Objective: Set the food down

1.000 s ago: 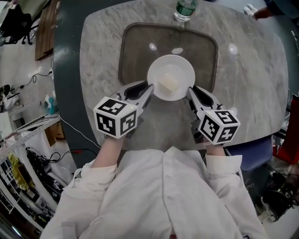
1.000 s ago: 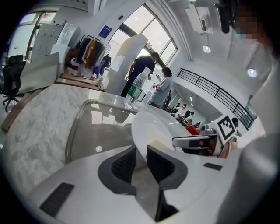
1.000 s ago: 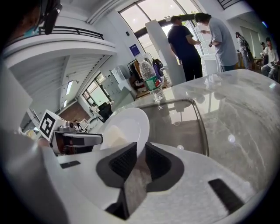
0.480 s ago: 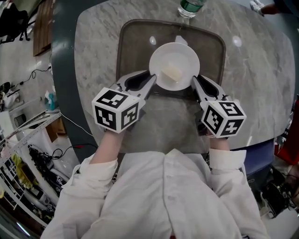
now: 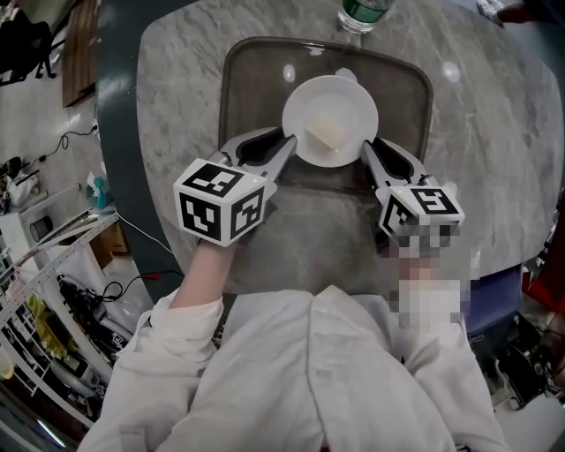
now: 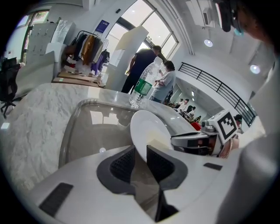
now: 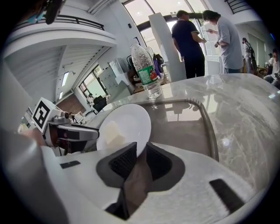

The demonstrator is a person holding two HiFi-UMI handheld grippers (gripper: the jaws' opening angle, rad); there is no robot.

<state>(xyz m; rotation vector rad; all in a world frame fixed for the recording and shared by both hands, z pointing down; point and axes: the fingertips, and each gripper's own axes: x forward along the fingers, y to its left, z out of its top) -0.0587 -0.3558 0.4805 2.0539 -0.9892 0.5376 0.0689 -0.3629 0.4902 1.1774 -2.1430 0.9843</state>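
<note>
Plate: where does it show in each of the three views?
Head view: plate at upper centre, inside the outline of the tray.
Left gripper view: plate at centre, seen edge-on.
Right gripper view: plate just left of centre.
Shared landmark: the water bottle, beyond the plate in all three.

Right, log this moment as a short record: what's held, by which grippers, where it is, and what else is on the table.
held item: white plate with a pale block of food on it
left gripper: shut on the plate's left rim
right gripper: shut on the plate's right rim
plate position: over the grey tray; contact with it cannot be told
tray support: marble table
also on table: water bottle with green label, beyond the tray
</note>
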